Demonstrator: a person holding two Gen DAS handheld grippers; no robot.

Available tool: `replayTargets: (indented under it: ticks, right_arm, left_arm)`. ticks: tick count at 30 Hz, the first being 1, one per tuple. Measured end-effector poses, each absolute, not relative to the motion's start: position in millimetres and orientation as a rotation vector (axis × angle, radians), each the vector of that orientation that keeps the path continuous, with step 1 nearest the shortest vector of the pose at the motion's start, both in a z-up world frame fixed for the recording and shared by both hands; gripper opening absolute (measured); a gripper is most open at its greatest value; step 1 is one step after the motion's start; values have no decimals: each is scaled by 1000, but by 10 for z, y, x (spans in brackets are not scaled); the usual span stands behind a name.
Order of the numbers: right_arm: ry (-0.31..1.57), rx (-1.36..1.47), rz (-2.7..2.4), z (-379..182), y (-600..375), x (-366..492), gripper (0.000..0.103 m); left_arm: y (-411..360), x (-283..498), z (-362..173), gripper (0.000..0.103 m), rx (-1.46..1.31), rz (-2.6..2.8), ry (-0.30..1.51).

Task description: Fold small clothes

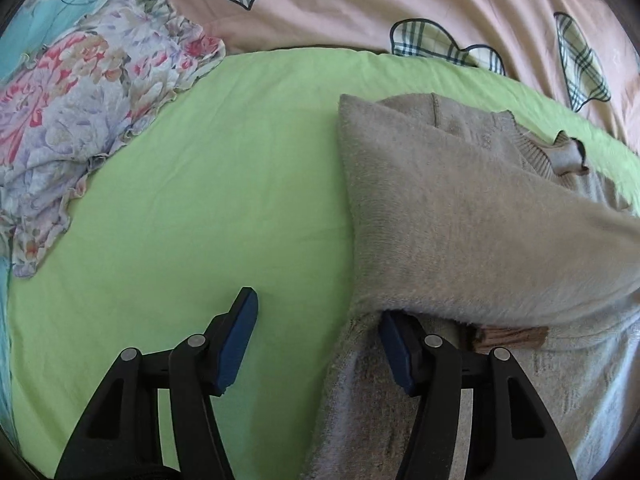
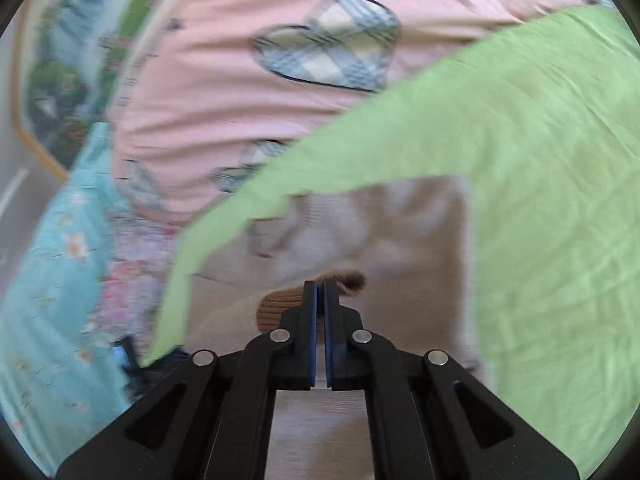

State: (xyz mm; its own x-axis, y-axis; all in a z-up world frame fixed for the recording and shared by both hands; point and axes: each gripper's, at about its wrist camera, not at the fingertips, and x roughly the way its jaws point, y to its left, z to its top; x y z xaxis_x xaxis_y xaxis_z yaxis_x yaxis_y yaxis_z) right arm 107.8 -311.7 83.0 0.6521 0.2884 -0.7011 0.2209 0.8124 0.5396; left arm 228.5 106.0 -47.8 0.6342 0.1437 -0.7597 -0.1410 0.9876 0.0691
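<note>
left wrist view looks down on a green sheet with a fuzzy beige sweater lying on its right side, a sleeve folded across the body. the left gripper stands with its jaws apart — one blue pad over bare sheet, the other tucked at the sweater's edge under the folded sleeve, beside a brown ribbed cuff; nothing is pinched. a crumpled floral garment lies at the far left, a pink plaid-heart quilt beyond.

right wrist view is blurred. the right gripper has its jaws clenched together — whether cloth is caught between them i cannot tell. its tips sit just at the sweater's brown cuff.
</note>
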Motion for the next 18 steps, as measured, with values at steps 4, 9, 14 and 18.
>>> replayTargets:
  ticks: [4,9,14,18]
  right_arm:
    - [898,700,-5,526,-3181,1145,1]
    - [938,648,-12,383,-3102,1126,22]
    - [953,552,-7,298,-2908,1159,66]
    - [972,552,66,295,-2787,1194,9]
  left_arm:
    - [1043,2293,-479,60,20,177,865]
    - [1067,2291,-497,62,7,171,868]
    - [1045,2292,-507,62,10,180,865]
    - [1066,2265,-460,61,-13,194,845]
